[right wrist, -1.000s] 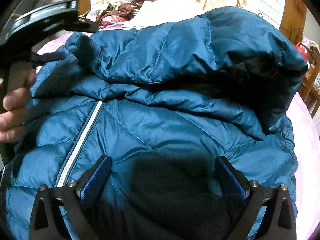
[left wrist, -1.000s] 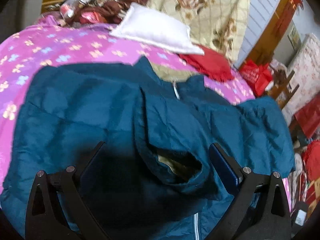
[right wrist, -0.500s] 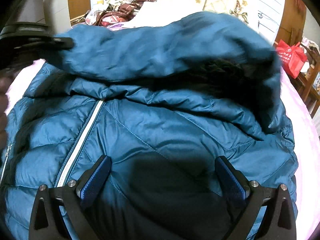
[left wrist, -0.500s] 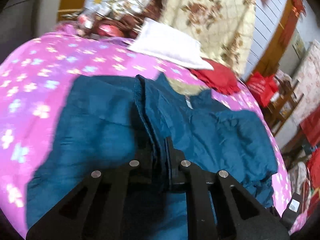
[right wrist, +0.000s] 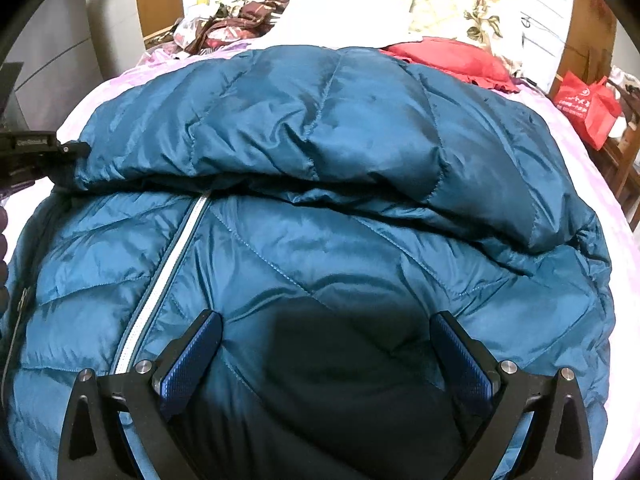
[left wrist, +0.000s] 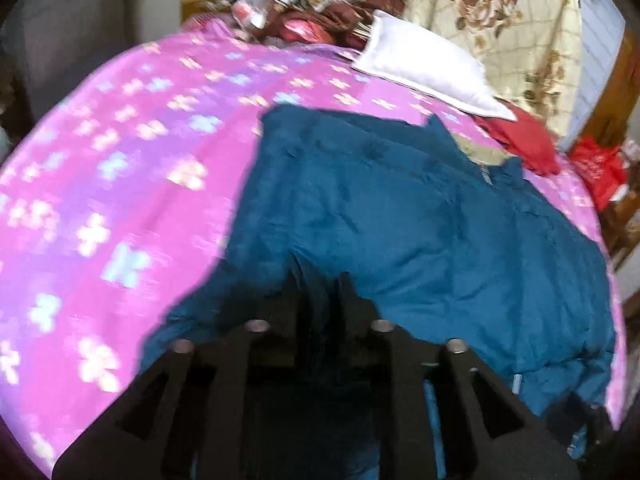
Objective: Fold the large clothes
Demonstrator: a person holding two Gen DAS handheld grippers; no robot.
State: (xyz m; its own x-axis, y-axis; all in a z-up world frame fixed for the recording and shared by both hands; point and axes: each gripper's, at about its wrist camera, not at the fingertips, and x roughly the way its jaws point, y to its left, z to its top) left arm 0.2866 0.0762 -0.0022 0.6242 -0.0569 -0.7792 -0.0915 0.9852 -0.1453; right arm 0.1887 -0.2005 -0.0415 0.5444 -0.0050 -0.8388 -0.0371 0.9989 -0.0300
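Left hand-held gripper (left wrist: 322, 280) pinched the blue jacket (right wrist: 320, 208) sleeve on the bed (left wrist: 120, 200), jaws easing apart; right hand-held gripper (right wrist: 324, 352) hovered wide open above the front; best lay sleeve flat before release.

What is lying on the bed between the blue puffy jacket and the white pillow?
In the left wrist view, a crumpled red cloth lies partly between the jacket collar and the white pillow, on the pink flowered bedspread; elsewhere the bedspread is bare.

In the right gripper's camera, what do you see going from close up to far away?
Gripper fingers → blue puffy jacket → red cloth → flowery cream blanket.
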